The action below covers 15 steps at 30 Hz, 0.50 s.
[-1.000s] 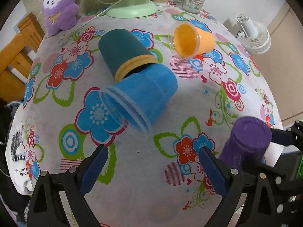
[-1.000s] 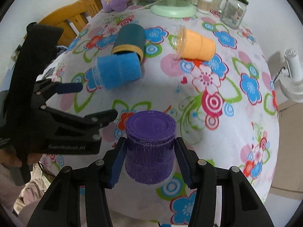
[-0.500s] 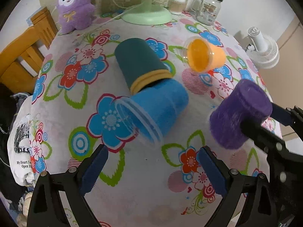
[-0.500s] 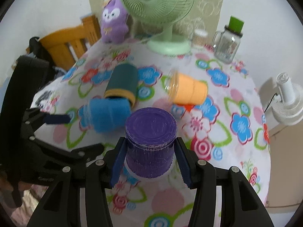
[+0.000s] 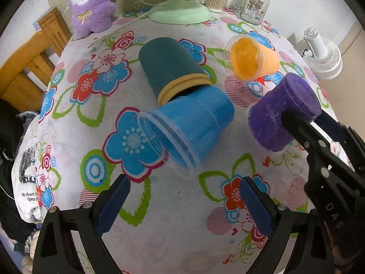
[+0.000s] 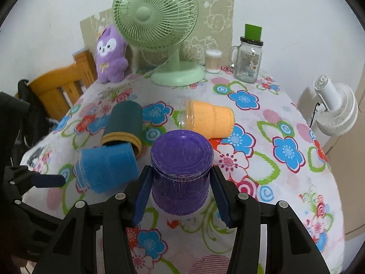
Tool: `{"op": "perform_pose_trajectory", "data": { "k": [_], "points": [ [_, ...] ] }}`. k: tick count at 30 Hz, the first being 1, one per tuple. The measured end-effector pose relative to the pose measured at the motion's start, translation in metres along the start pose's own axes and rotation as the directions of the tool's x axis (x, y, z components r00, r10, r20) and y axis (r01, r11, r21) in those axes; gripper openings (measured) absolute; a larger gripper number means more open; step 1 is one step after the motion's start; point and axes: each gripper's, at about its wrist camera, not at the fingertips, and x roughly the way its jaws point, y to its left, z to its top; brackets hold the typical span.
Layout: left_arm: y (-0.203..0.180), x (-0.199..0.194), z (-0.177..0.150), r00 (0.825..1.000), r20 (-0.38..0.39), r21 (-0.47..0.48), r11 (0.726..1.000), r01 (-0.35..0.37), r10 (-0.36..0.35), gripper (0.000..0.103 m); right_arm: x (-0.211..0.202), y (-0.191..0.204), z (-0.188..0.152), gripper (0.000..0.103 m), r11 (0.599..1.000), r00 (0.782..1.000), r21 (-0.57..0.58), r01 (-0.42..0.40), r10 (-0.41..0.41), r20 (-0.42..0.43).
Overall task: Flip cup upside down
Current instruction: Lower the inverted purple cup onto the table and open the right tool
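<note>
Lifted off the tabletop (image 6: 285, 182) since a second ago, the purple cup (image 6: 181, 171) now hangs in the air, base up and tilted, where before it stood upside down near the front edge. Right tool (image 6: 180, 194) clamps it by the sides, one blue pad against each wall; in the left wrist view the same cup (image 5: 282, 111) shows tipped, its clear rim low and to the left, its base toward the right edge of the tabletop. Left tool (image 5: 184, 207) hovers near the front edge with its pads spread wide and nothing between them.

Beyond the left tool the blue cup (image 5: 194, 125) lies on its side toward the middle of the tabletop, open mouth facing the front-left. Its base touches the yellow rim of the dark green cup (image 5: 171, 68), which also lies on its side, base pointing to the back-left corner. Orange cup (image 6: 211, 121) lies on its side further back and to the right, apart from the other two.

Along the back edge stand a purple plush toy (image 6: 110, 54), a green desk fan (image 6: 157, 18), a small jar of cotton swabs (image 6: 213, 60) and a glass mug jar with a green lid (image 6: 248, 59).
</note>
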Motion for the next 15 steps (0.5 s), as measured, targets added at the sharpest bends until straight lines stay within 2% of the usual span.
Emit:
{"op": "perform_pose_trajectory", "data": {
  "k": [2,6,7,9,15],
  "points": [
    [-0.002,0.003,-0.003,1.0,0.0,0.019,0.999,-0.027,0.027,0.097,0.005,-0.002,-0.008,0.054,1.0,1.0,0.023,-0.007,0.006,0.014],
    [0.0,0.006,-0.013,0.999,-0.01,0.033,0.999,-0.033,0.033,0.097,0.011,-0.003,-0.021,0.056,0.998,1.0,0.061,-0.011,0.01,0.003],
    [0.001,0.007,-0.016,0.999,-0.016,0.034,0.999,-0.039,0.04,0.097,0.012,-0.003,-0.024,0.058,0.997,1.0,0.07,-0.012,0.013,-0.005],
    [0.004,0.006,-0.02,0.998,-0.024,0.035,0.998,-0.049,0.05,0.097,0.012,-0.003,-0.029,0.079,0.996,1.0,0.089,-0.016,0.017,-0.017],
    [0.011,-0.015,-0.023,1.0,-0.012,0.015,1.0,0.012,-0.012,0.097,-0.014,0.0,-0.02,0.087,0.991,0.999,0.128,0.031,-0.032,0.004]
  ]
}}
